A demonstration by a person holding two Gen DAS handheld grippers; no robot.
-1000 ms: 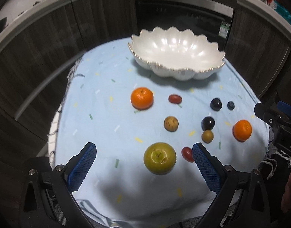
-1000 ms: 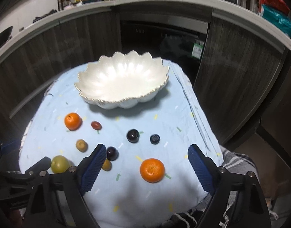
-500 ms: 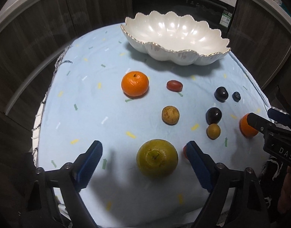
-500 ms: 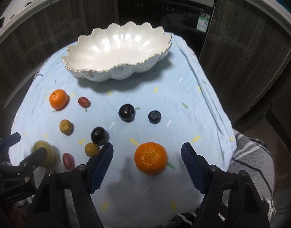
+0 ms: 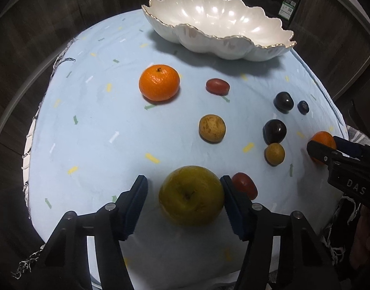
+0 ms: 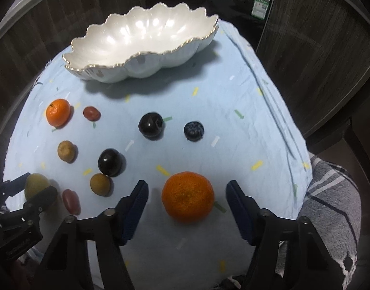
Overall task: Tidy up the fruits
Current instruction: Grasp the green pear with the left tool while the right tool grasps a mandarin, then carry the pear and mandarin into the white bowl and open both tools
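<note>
My left gripper (image 5: 185, 193) straddles the yellow-green apple (image 5: 191, 195), stem end up. Its jaws have just been closing: the pad on the right of the view looks to be at the apple's skin, while the other pad stands clear with cloth showing in the gap, so I judge this not yet a grip. A red grape tomato (image 5: 245, 184) lies just outside that near pad, close enough to get nudged.

My right gripper (image 6: 187, 198) has likewise been narrowing around the near mandarin (image 6: 188, 197), which sits centred between the pads with blue cloth visible on both sides; nothing is held there either.

Both fruits are round, so no axis matters. What matters is that each lies squarely between its own jaws, and the scalloped white bowl (image 6: 175, 48), empty, stands straight ahead at the far edge of the blue tablecloth (image 6: 233, 111). Between lie another mandarin (image 5: 159, 82), two dark plums, a blueberry (image 6: 194, 130) and small brownish fruits.
</note>
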